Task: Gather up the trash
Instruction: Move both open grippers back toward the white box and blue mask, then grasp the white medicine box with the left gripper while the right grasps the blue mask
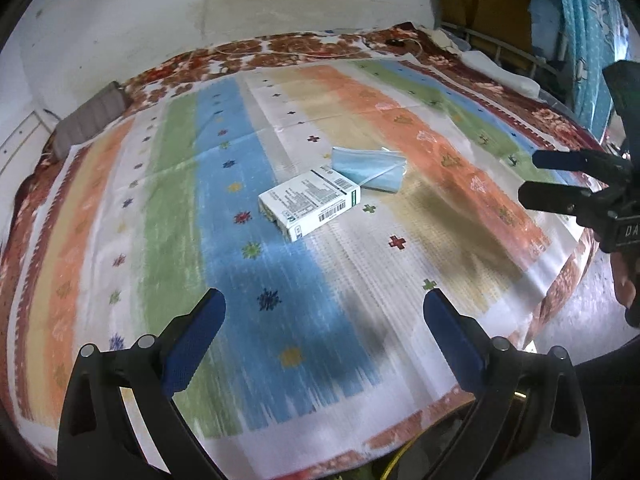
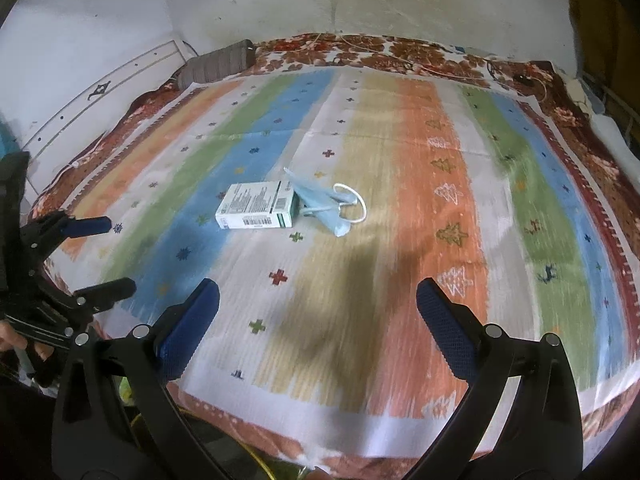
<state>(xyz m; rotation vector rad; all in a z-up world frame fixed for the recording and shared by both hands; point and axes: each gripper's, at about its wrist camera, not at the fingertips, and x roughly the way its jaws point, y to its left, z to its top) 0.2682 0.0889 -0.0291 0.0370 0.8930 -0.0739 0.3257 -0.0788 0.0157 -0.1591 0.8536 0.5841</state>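
A white carton box with green trim and barcodes lies flat mid-cloth. Against its far right end rests a crumpled light-blue face mask. My left gripper hovers open over the near part of the cloth, well short of the box, nothing between its blue pads. My right gripper shows side-on at the right edge. In the right wrist view the box and mask with its white ear loop lie ahead of my right gripper, open and empty. My left gripper appears at the left, jaws apart.
A striped multicolour cloth covers a bed over a red floral blanket. A grey cushion sits at the far left corner by the wall. A metal rail and blue fabric stand far right. A yellow cable runs below the near edge.
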